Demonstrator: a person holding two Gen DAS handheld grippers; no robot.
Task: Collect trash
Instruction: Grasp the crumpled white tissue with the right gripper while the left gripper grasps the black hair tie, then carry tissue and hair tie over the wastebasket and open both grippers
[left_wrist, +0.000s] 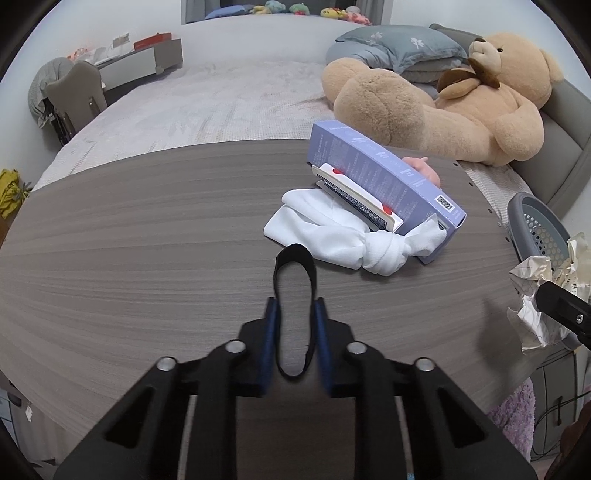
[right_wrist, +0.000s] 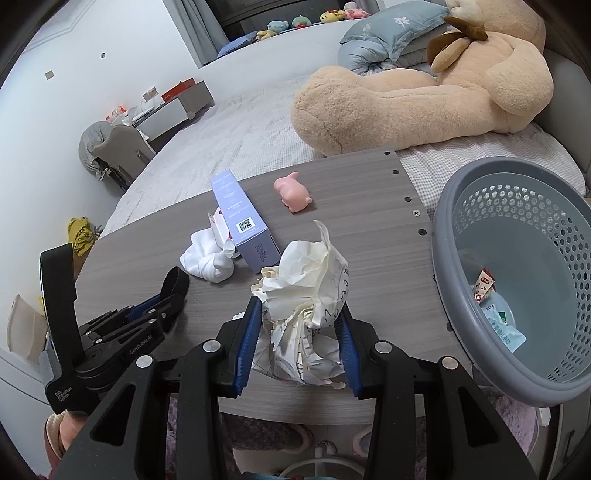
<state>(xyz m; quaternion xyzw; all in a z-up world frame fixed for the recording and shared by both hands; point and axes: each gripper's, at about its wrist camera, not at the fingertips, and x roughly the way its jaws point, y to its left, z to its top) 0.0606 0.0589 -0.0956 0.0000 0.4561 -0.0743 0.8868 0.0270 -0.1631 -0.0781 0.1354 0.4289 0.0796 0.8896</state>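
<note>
i have the crumpled paper wad (right_wrist: 306, 314) clamped between the right gripper (right_wrist: 297, 332) pads, at the near edge of the wood-grain table (left_wrist: 147, 240). it is light, soft and springy; it gives under the pads, so i judge the hold across its bulk is the right place, though loose flaps could snag or tear. the grey perforated basket (right_wrist: 517, 354) sits just beside it on my right, tilted toward me, with a few wrappers already at the bottom, so nothing blocks that drop.

my left gripper (left_wrist: 293, 325) has a black elastic loop (left_wrist: 293, 280) between its blue pads. the frame shows them still a little apart, but i take them as pinched shut on the loop. it is thin, limp and light; it may slip out if held by one strand.

farther out lie a knotted white cloth (left_wrist: 332, 236), then a lavender box (left_wrist: 388, 184) leaning over a card pack (left_wrist: 354, 199), and a pink toy pig (right_wrist: 293, 194) near the far edge. beyond the table, a bed with a big teddy bear (left_wrist: 461, 110).
</note>
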